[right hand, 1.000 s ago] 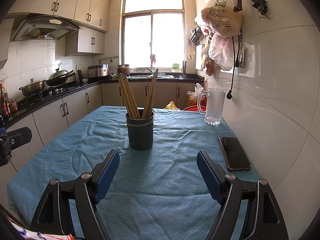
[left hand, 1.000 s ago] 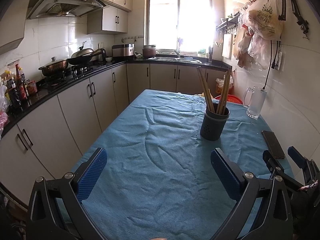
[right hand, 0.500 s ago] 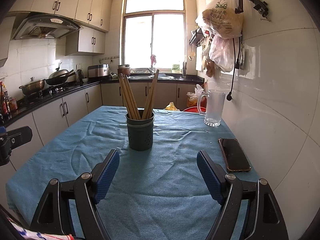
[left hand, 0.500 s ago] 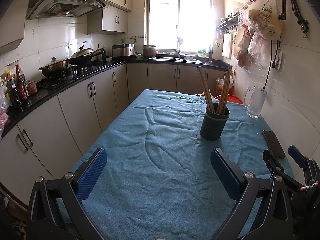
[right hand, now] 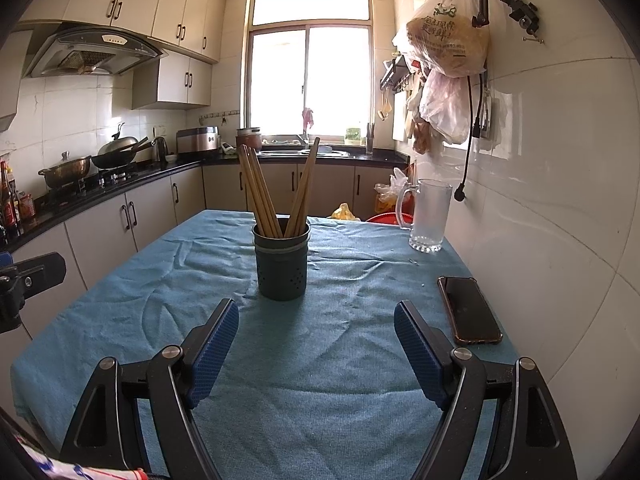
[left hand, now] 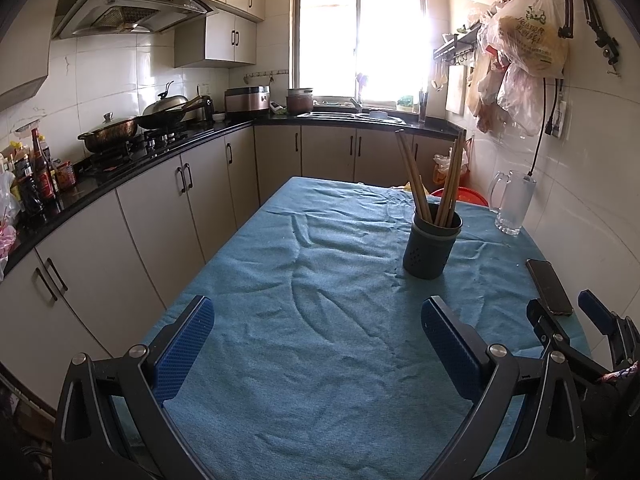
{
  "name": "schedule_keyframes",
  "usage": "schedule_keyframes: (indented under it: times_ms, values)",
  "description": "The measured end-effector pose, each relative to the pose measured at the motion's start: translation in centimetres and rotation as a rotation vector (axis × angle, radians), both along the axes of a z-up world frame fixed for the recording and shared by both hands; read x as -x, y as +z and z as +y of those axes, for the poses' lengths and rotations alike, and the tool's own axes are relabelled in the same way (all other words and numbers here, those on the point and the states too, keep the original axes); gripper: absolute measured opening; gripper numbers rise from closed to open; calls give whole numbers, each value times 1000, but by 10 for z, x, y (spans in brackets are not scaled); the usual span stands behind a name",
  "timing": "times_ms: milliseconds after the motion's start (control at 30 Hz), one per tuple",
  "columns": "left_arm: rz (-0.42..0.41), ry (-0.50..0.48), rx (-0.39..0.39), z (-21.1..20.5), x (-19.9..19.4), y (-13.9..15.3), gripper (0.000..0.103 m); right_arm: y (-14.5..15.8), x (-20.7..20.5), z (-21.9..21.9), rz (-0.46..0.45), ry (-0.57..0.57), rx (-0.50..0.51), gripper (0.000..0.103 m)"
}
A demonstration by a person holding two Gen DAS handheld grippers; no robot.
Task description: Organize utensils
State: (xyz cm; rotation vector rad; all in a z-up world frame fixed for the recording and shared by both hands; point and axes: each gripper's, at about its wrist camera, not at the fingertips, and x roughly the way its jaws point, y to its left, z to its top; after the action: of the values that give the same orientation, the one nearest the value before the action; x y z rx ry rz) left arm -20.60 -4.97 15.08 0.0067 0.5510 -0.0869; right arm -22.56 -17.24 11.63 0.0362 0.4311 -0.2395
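Note:
A dark grey perforated utensil holder [left hand: 430, 246] [right hand: 282, 264] stands upright on the blue tablecloth [left hand: 320, 320] [right hand: 320, 360]. Several wooden chopsticks [left hand: 416, 180] [right hand: 260, 192] lean inside it in two bunches. My left gripper [left hand: 318, 344] hovers open over the near cloth, nothing between its blue pads, the holder ahead and to its right. My right gripper [right hand: 316, 344] is open too, with the holder straight ahead just beyond its fingertips. The right gripper [left hand: 580, 312] also shows at the lower right of the left wrist view.
A black phone [right hand: 468, 310] [left hand: 548, 286] lies at the cloth's right edge by the tiled wall. A glass mug [right hand: 430, 216] [left hand: 512, 208] stands at the far right corner. Cabinets and a counter with pots [left hand: 132, 128] run along the left. Bags [right hand: 448, 40] hang above right.

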Motion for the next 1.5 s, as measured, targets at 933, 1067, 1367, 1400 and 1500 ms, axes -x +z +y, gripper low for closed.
schedule_keyframes:
  times_ms: [933,1067,1367,1400,1500]
  values:
    - [8,4,-1,3,2,-7,103,-3,0,1,2,5,1,84]
    - [8,4,-1,3,2,-7,103,-3,0,1,1,5,1,84]
    - [14,5,-4,2,3,-9,103,-8,-1,3,7,11,3,85]
    - [13,5,-6,2,4,-9,103,-8,-1,3,7,12,2,85]
    - [12,5,-9,2,4,-9,103,-8,-1,2,7,11,2,85]
